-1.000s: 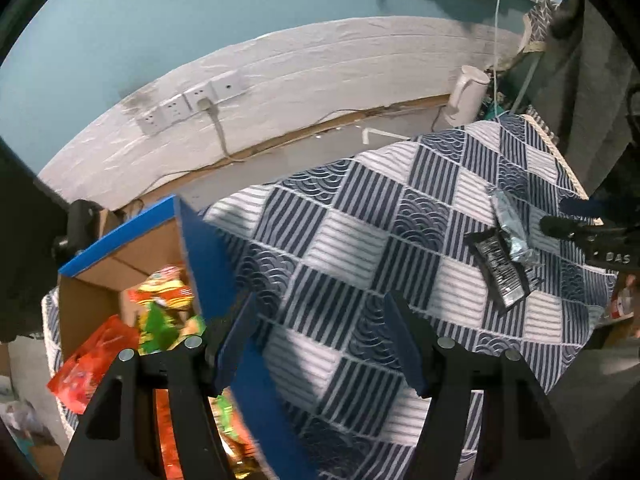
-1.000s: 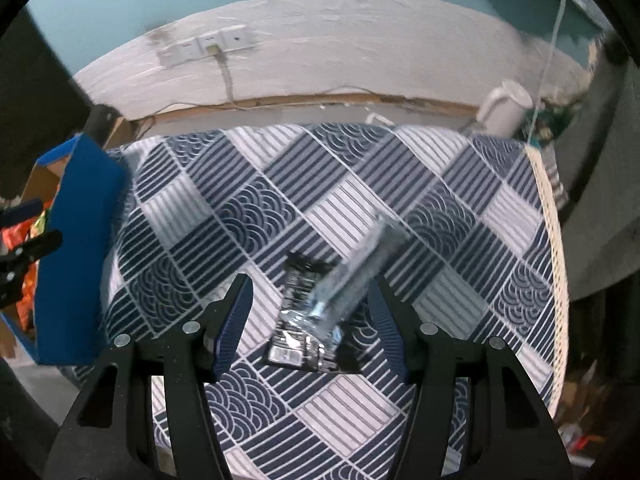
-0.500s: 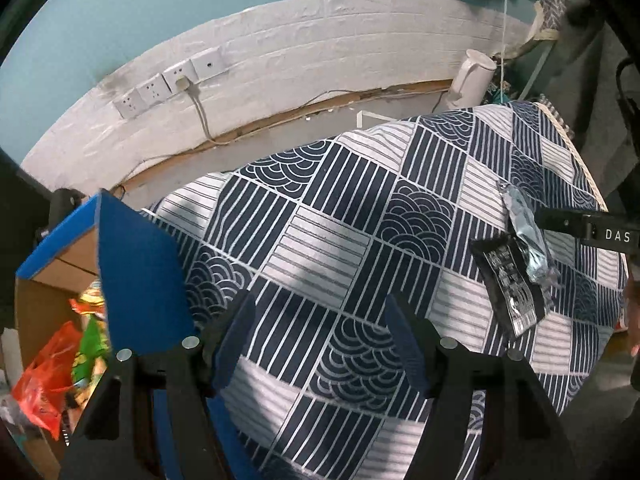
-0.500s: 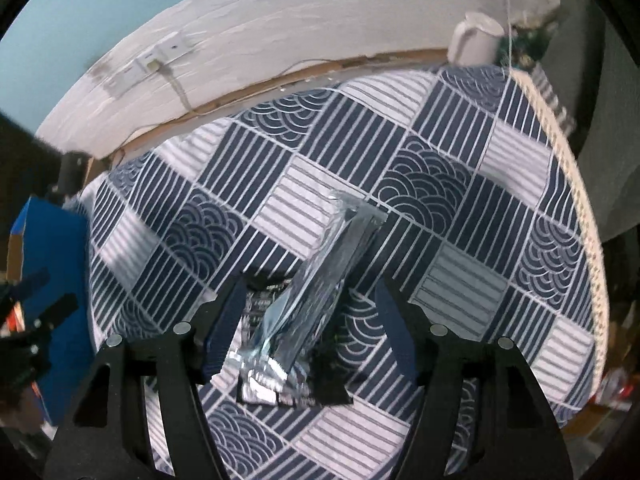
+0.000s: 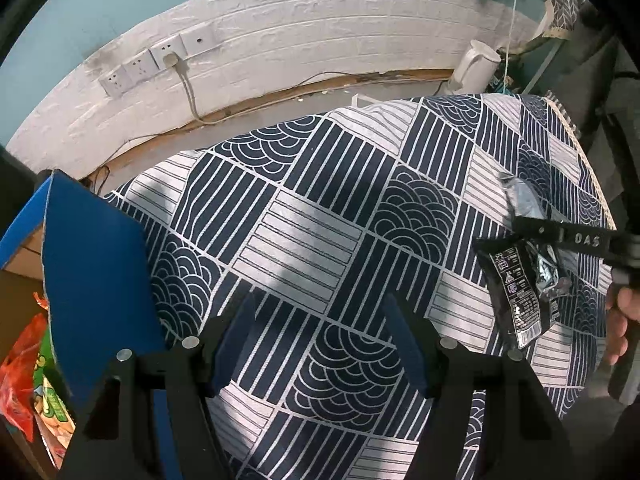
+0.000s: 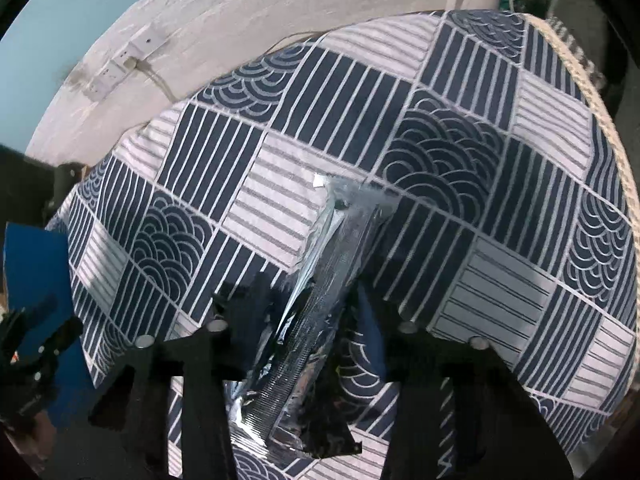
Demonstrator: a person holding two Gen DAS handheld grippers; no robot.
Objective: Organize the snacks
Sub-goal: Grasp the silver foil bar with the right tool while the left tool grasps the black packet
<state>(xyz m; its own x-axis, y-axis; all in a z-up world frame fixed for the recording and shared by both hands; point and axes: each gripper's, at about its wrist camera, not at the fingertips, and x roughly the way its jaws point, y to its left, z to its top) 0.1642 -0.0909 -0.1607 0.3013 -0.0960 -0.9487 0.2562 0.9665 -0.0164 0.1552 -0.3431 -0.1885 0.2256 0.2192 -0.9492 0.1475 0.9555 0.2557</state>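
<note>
A long silver snack packet (image 6: 320, 280) lies slanted over a black snack packet (image 6: 320, 440) on the blue-and-white patterned tablecloth (image 6: 460, 160). My right gripper (image 6: 308, 296) points steeply down and is shut on the silver packet near its middle. In the left wrist view the same silver packet (image 5: 524, 200) and black packet (image 5: 516, 292) sit at the right, with the right gripper (image 5: 536, 232) on them. My left gripper (image 5: 320, 312) hangs open over bare cloth, nothing between its fingers. A blue cardboard box (image 5: 92, 280) at the left holds red and green snack bags (image 5: 24, 380).
A white kettle (image 5: 476, 68) stands on the floor by the white brick wall, below wall sockets (image 5: 160, 60) with a cable. The table's right edge has a rope trim (image 6: 600, 120). A person's hand (image 5: 624, 320) holds the right gripper.
The right gripper came down over the silver packet and its jaws closed on it. The left gripper sank toward the cloth and shifted right, away from the blue box.
</note>
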